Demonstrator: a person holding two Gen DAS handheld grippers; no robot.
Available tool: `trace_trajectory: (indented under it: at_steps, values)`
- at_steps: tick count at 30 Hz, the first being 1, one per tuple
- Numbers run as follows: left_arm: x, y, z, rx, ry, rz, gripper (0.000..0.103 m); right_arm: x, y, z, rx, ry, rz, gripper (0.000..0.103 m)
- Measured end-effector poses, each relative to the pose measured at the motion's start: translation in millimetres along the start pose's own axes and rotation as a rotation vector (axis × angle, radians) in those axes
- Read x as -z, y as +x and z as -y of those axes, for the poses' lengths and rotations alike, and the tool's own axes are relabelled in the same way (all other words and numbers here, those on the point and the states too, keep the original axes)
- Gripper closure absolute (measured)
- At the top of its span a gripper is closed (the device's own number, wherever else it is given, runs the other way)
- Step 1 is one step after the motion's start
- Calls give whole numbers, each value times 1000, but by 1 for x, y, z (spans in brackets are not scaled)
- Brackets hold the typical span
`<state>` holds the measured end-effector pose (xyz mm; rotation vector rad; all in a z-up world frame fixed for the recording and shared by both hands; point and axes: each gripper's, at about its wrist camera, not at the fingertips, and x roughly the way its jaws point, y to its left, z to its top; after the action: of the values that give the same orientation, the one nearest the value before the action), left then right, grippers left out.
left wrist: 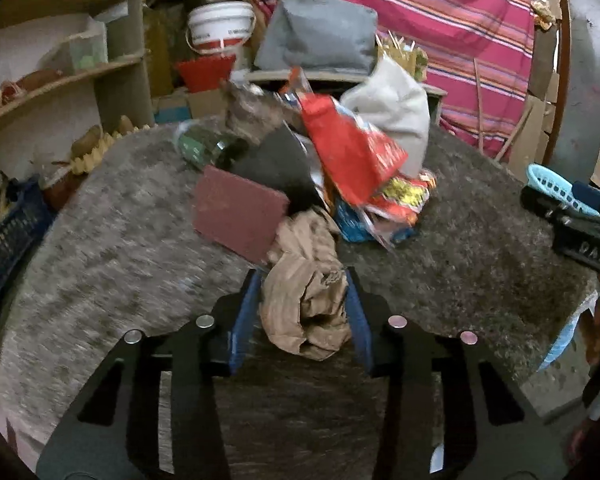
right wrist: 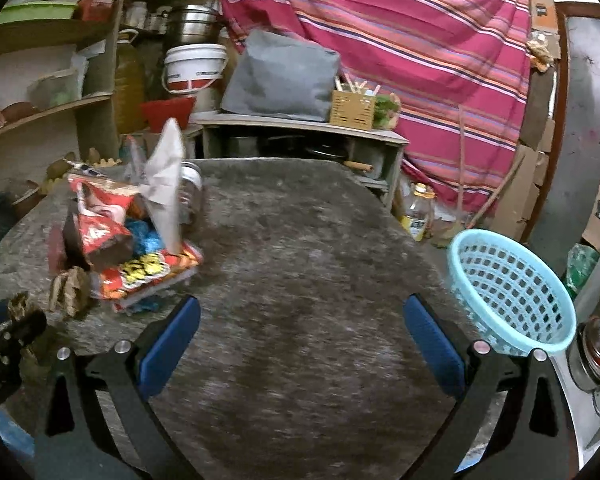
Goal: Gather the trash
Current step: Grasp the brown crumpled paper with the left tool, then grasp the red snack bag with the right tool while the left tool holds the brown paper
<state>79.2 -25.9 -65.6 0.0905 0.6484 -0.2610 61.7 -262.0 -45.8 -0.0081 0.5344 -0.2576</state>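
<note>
While clamped on bag only:
Left gripper (left wrist: 306,300): pinching brown bag (left wrist: 306,300), 6 o'clock of pile (left wrist: 340,168)
Right gripper (right wrist: 300,332): wide, empty
Basket (right wrist: 512,292): 3 o'clock
Risk: loose crumple slipping; pad (left wrist: 238,214) dragged along

Backdrop: a striped pink cloth (right wrist: 400,40) hung behind.
Left: wooden shelves (right wrist: 52,116) stood cluttered.
Table: grey stone top (right wrist: 300,240).

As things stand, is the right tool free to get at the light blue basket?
Probably yes: the right tool is open and empty, and the basket sits just off its right finger at the table edge, with nothing between them.
</note>
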Motion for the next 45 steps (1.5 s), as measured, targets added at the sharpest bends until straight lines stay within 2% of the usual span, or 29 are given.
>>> trace_trajectory:
  at_steps: [7, 10, 14, 16, 21, 28, 31, 34, 38, 41, 43, 45]
  values:
    - [-43, -14, -34, -36, -18, 83, 62, -16, 14, -40, -86, -33, -39, 3]
    - [-57, -9, -43, -54, -2, 100, 62, -20, 32, -52, -124, -12, -95, 3]
    - [-52, -1, -54, -73, -17, 92, 62, -17, 50, -68, -152, -12, -155, 3]
    - [-50, 1, -58, -77, -20, 77, 62, -13, 53, -77, -158, -23, -168, 3]
    - [-48, -6, -65, -80, -30, 100, 62, -10, 53, -100, -179, -49, -180, 3]
    - [-43, 3, -70, -89, -36, 83, 61, -8, 65, -118, -109, -118, -197, 4]
    - [-43, 3, -73, -92, -39, 89, 60, -8, 68, -110, -107, -100, -208, 4]
    - [-43, 2, -75, -101, -46, 93, 59, -12, 64, -91, -60, -84, -181, 4]
    - [-46, 2, -75, -92, -61, 92, 59, -12, 66, -54, -2, -79, -188, 4]
    - [-49, 3, -70, -79, -62, 92, 59, -10, 71, -17, 51, -29, -212, 4]
    - [-50, 4, -64, -71, -54, 95, 59, -9, 72, 5, 47, 18, -226, 4]
    - [-51, 4, -58, -65, -49, 97, 59, -12, 65, 18, 0, 56, -207, 4]
